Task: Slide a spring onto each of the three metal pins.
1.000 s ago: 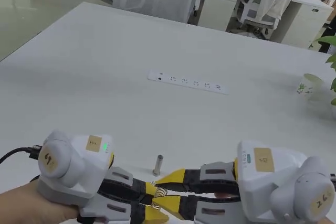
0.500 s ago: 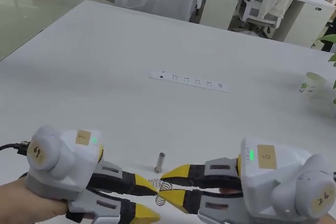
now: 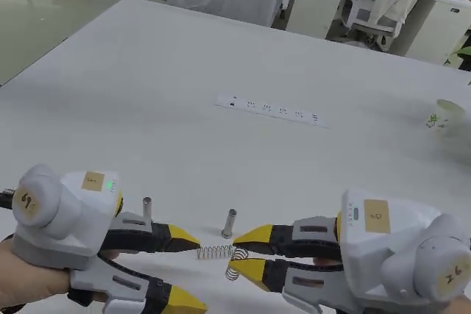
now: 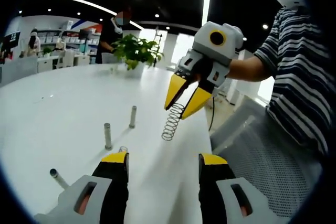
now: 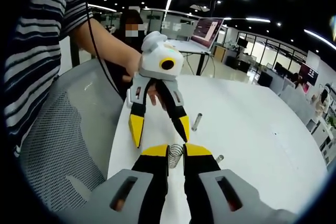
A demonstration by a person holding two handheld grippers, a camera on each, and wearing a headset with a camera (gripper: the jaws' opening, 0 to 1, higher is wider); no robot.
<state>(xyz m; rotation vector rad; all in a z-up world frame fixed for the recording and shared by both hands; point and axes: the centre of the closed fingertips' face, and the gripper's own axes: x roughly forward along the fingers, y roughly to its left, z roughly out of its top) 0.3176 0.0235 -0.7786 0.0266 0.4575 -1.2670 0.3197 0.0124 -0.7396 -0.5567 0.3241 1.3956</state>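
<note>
R gripper (image 3: pixel 237 253) is shut nearly all the way on one end of a spring (image 3: pixel 214 252) — the rest of the coil sticks out free past the tips. L gripper (image 3: pixel 194 273) gapes wide, nothing in it.

Landmark: the near pin (image 3: pixel 229 223), upright on the table (image 3: pixel 221 56). The spring hangs just on the person's side of that pin, close but apart as far as the head view shows. Its long axis runs roughly level, crosswise to the pin's upright one. The free end points away from R twd L, just short of L's upper jaw. So R is the gripper nearer the pin, and it has the part.

A 2nd pin (image 3: pixel 147 209) stands left of the near pin, by L's jaw. A 3rd pin (image 4: pixel 56 178) seems further off on that same side. All three look bare.

Judgement: the next move turns on axis, not reach — the spring needs tipping upright, open end down, over the near pin's top. L could steady the free end.
</note>
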